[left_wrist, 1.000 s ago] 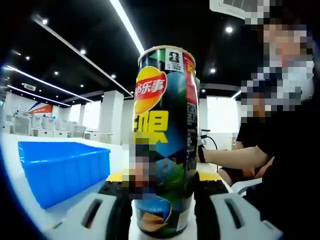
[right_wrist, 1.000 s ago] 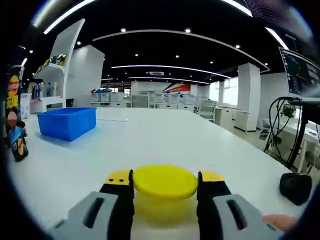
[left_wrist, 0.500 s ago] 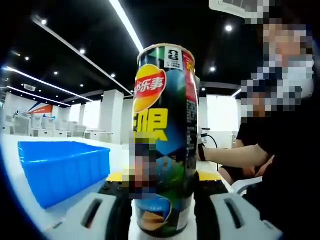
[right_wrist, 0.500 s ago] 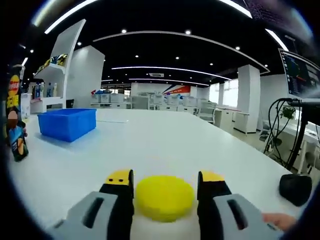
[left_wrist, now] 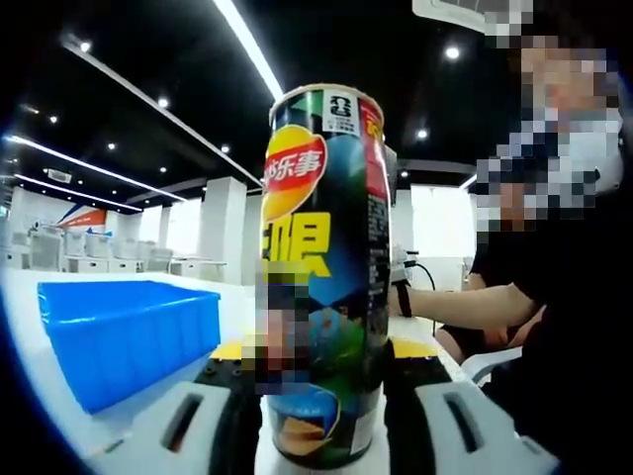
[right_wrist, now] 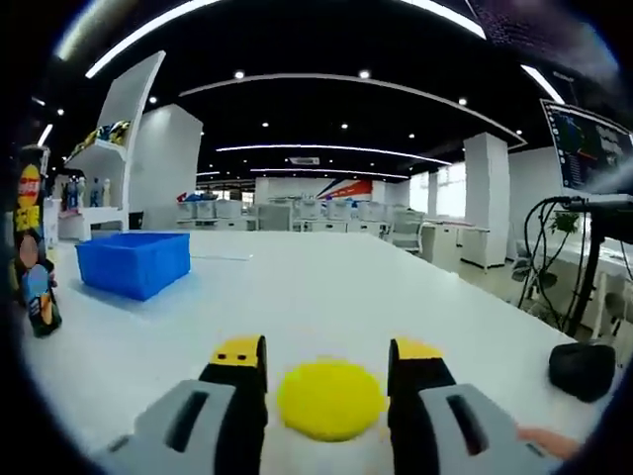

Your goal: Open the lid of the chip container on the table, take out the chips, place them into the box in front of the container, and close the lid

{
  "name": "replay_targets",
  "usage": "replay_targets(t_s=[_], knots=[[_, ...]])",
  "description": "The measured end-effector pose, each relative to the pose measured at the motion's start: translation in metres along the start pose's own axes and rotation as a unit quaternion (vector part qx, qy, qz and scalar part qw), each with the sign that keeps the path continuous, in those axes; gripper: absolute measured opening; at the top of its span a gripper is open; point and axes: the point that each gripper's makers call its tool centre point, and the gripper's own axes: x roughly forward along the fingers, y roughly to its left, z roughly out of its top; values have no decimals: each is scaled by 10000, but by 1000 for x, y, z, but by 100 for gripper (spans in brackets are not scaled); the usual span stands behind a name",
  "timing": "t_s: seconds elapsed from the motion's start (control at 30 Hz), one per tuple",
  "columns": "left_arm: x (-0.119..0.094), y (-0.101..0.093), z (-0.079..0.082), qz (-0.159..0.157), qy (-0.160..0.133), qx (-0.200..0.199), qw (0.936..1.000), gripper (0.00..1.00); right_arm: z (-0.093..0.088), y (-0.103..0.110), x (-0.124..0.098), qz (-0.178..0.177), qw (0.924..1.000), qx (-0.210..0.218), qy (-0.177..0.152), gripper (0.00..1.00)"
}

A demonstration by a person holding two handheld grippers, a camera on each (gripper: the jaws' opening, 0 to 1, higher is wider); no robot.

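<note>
Left gripper (left_wrist: 321, 361) level, jaws clamped on upright tall dark-green chip can (left_wrist: 324, 267). Right gripper (right_wrist: 328, 364) low over white table (right_wrist: 326, 287), jaws apart, flat yellow plastic lid (right_wrist: 331, 399) lying between.

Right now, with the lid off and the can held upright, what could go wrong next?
The chip can is tall and the left gripper clamps it low, so tipping it toward the blue box could make it swing or slip. The yellow lid lies flat on the table between the right gripper's jaws; regrasping it may be awkward.
</note>
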Motion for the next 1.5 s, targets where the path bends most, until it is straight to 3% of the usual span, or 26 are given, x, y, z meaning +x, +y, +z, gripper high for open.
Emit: replay_targets(t_s=[0.07, 0.13, 0.17, 0.2, 0.23, 0.3, 0.37, 0.43, 0.5, 0.57, 0.63, 0.83, 0.9, 0.97, 1.0, 1.07, 1.1, 1.2, 1.4, 1.5], knots=[[0, 0, 0, -7, 14, -13, 10000, 48, 26, 26, -6, 343, 9987, 274, -254, 39], [0, 0, 0, -10, 19, -23, 10000, 48, 67, 71, -15, 1060, 9907, 631, -573, 35], [0, 0, 0, -10, 19, -25, 10000, 48, 95, 102, -21, 1638, 9800, 908, -678, 33], [0, 0, 0, -9, 19, -26, 10000, 48, 112, 123, -28, 2001, 9716, 1045, -710, 33], [0, 0, 0, -10, 18, -24, 10000, 48, 139, 153, -40, 2474, 9578, 1249, -763, 33], [0, 0, 0, -10, 16, -20, 10000, 48, 182, 194, -60, 2995, 9388, 1438, -914, 32], [0, 0, 0, -10, 13, -12, 10000, 48, 211, 225, -77, 3428, 9231, 1326, -1133, 29], [0, 0, 0, -9, 10, -3, 10000, 48, 226, 260, -89, 3796, 9130, 1114, -1000, 28], [0, 0, -1, -7, 10, 6, 10000, 48, 224, 283, -90, 3952, 9119, 796, -772, 26], [0, 0, -1, -7, 10, 24, 10000, 48, 214, 301, -85, 3919, 9173, 501, -498, 21], [0, 0, -1, -3, 12, 42, 10000, 48, 207, 313, -83, 3919, 9179, 351, -502, 19], [-1, 0, -2, 6, 27, 92, 10000, 48, 162, 316, -67, 3739, 9271, -198, 200, 20], [-1, 0, -2, 6, 35, 98, 9999, 48, 154, 318, -68, 3828, 9227, -241, 384, 19], [-1, 0, -3, 6, 41, 102, 9999, 48, 138, 321, -72, 3966, 9141, -279, 794, 18], [-2, 1, -3, 6, 44, 109, 9999, 48, 144, 324, -72, 4064, 9109, -190, 688, 15], [-2, 1, -3, 14, 54, 95, 9999, 48, 143, 330, -79, 4289, 8983, 17, 954, 4], [-2, 1, -3, 13, 64, 94, 9999, 48, 144, 326, -74, 4155, 9048, 9, 937, 1], [-2, 1, -3, 8, 95, 69, 9999, 48, 141, 324, -75, 4230, 8980, 144, 1204, 0], [-2, 1, -4, 5, 192, 51, 9998, 48, 140, 318, -79, 4272, 8934, 315, 1357, 0], [-1, 1, -4, -4, 244, 50, 9997, 48, 141, 313, -80, 4154, 9016, 12, 1210, 0]])
